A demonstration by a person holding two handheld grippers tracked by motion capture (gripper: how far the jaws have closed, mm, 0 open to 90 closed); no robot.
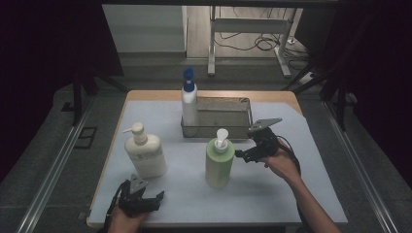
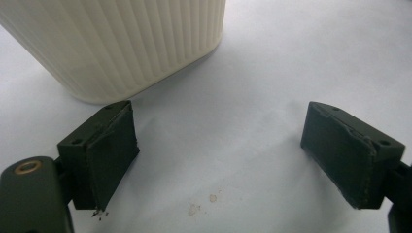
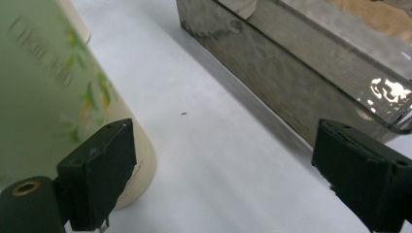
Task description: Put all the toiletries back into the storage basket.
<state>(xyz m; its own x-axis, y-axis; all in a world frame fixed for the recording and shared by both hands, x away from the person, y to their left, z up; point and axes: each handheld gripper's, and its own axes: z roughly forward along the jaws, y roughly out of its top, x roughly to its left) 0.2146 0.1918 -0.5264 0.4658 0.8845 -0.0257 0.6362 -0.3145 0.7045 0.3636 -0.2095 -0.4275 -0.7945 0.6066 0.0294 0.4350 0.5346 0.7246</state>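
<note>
High view overhead, facing forward; claw views close, sharing table point(image 1: 272, 184).

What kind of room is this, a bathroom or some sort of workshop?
Probably a lab or recording studio, not a bathroom: the table sits between dark curtains, loose cables lie on the floor behind, and a person holds a gripper in each hand.

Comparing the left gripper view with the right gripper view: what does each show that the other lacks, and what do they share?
Left gripper view: the ribbed base of the cream pump bottle just beyond the left gripper, and a few small stains on the sheet.

Right gripper view: the green pump bottle beside the right gripper, and the metal basket with a white bottle's base in it.

Shared: the white table cover, and open black jaws with nothing between them.
</note>
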